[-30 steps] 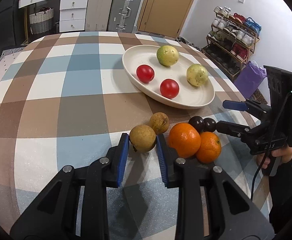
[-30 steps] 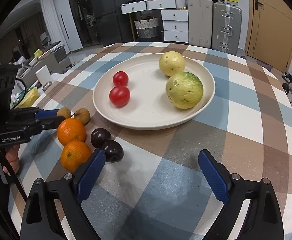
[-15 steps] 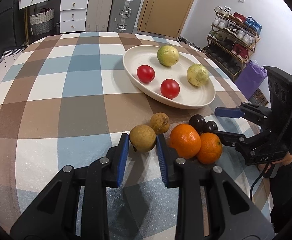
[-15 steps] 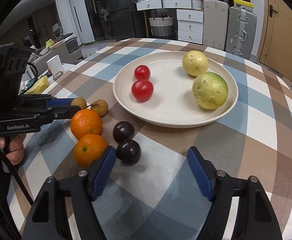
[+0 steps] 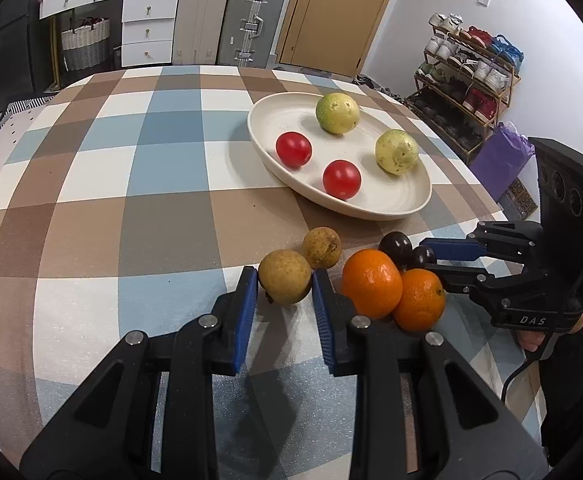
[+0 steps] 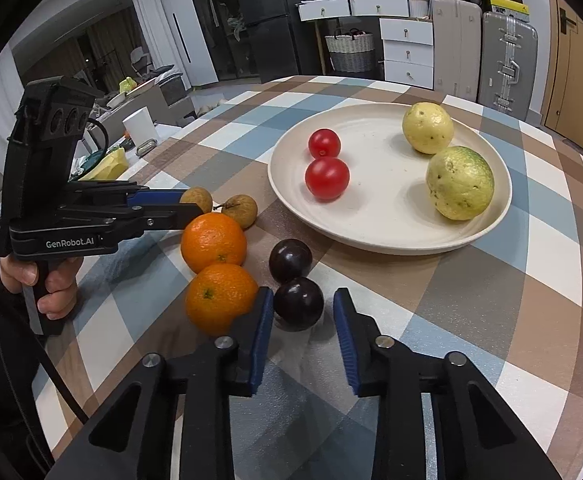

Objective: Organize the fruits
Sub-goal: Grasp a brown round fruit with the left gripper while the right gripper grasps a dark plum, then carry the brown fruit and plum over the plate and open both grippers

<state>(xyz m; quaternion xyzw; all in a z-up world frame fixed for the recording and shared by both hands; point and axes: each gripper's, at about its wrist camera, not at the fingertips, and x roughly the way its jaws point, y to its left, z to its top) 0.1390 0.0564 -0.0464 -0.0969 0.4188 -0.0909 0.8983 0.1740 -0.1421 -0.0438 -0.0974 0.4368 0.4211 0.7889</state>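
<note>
My left gripper (image 5: 285, 282) is shut on a brown longan (image 5: 284, 277) resting on the checked tablecloth, with a second longan (image 5: 322, 242) just behind. Two oranges (image 5: 372, 284) lie to its right. My right gripper (image 6: 299, 306) is open, its blue pads on either side of the nearer dark plum (image 6: 298, 303), with a gap on the right; a second plum (image 6: 290, 261) lies behind. The white plate (image 6: 371, 236) holds two red tomatoes (image 6: 327, 178) and two yellow-green guavas (image 6: 460, 183).
The checked table (image 5: 131, 168) drops off at its edges. Beyond it stand suitcases (image 5: 251, 24), white drawers (image 5: 147, 28) and a shoe rack (image 5: 467, 80). A white cup (image 6: 140, 124) stands on a side surface in the right wrist view.
My right gripper moved left and forward to the nearer plum and narrowed its jaws around it. My left gripper stayed shut on the longan.
</note>
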